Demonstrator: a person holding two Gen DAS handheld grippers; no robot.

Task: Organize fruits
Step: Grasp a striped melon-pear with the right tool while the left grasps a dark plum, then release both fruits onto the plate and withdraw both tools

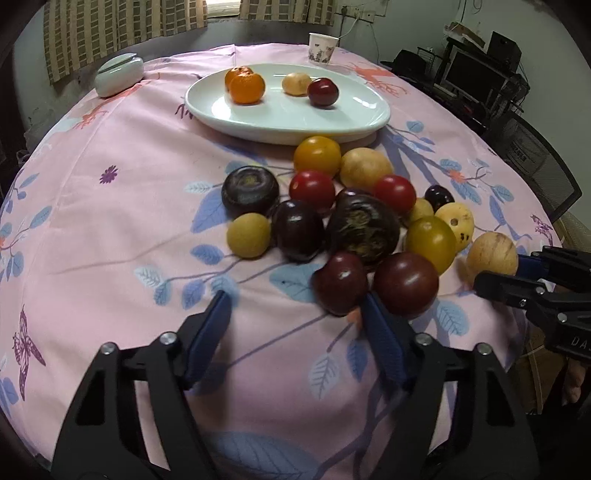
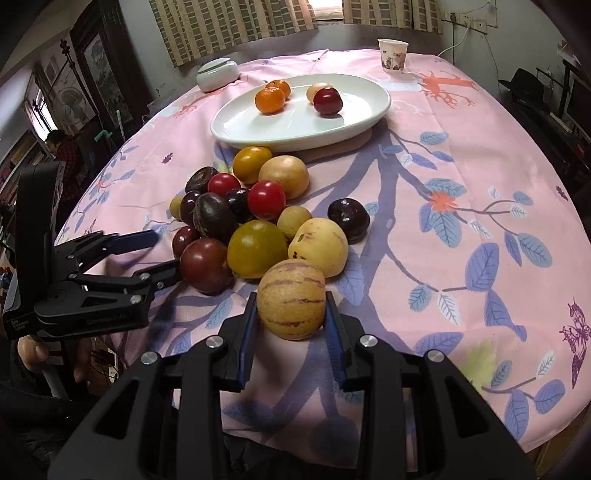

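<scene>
The striped yellow melon (image 2: 291, 300), lying on the pink tablecloth (image 2: 443, 177) nearest the pile, is pinched by the right gripper (image 2: 291, 308). The left gripper (image 1: 295, 310) is held spread over bare cloth, one finger (image 1: 373, 314) beside a dark plum (image 1: 341, 282). Two oranges (image 1: 246, 88), one pale fruit (image 1: 296, 83) and one red plum (image 1: 323, 92) are counted on the white plate (image 1: 288, 118).

Checked curtains (image 2: 236, 29), pink floral tablecloth (image 2: 461, 155)

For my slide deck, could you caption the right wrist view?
Right gripper closed on a striped yellow fruit at the near edge of a fruit pile, white plate beyond.
</scene>
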